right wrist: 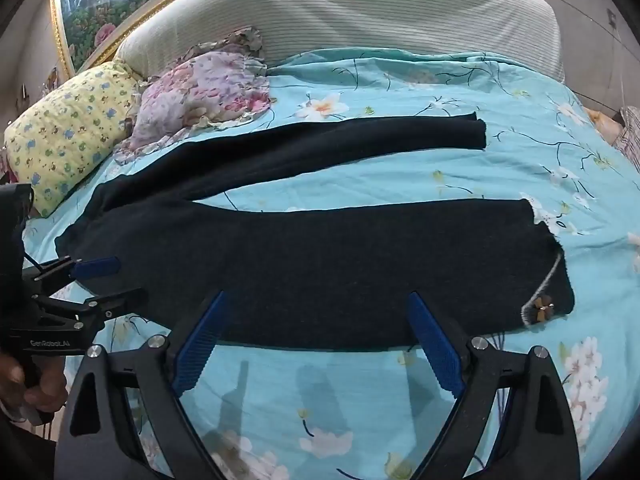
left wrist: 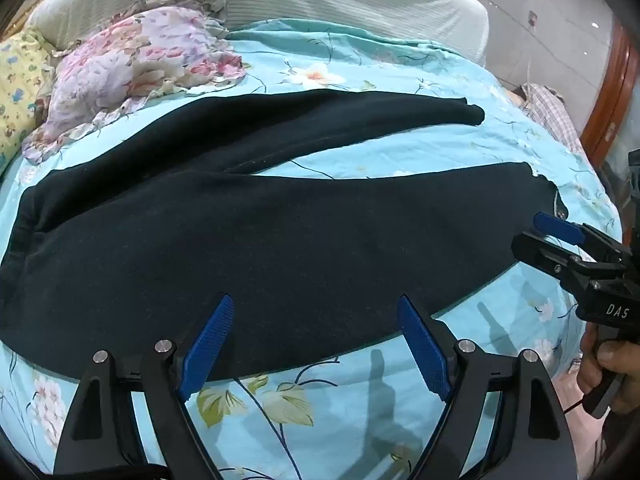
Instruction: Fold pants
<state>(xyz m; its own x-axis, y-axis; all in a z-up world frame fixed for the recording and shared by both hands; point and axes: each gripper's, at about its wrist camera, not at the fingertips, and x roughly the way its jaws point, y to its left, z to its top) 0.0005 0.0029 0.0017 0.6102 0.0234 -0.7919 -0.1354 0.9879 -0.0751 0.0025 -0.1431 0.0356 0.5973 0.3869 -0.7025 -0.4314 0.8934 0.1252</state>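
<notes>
Dark navy pants [left wrist: 260, 232] lie flat on the bed, waist to the left, both legs spread apart toward the right; they also show in the right wrist view [right wrist: 320, 264]. The near leg's cuff carries a small brown bow [right wrist: 542, 304]. My left gripper [left wrist: 316, 312] is open and empty, hovering over the near edge of the pants by the waist and thigh. My right gripper [right wrist: 318, 308] is open and empty over the near leg's edge. Each gripper also shows in the other's view: the right one [left wrist: 534, 232] by the near cuff, the left one [right wrist: 120, 280] by the waist.
A turquoise floral bedsheet [right wrist: 400, 176] covers the bed. A pink floral pillow [right wrist: 204, 92] and a yellow patterned pillow [right wrist: 68, 136] lie at the back left, before a striped headboard [right wrist: 360, 12]. A checked cloth [left wrist: 552, 112] lies off the bed's far right.
</notes>
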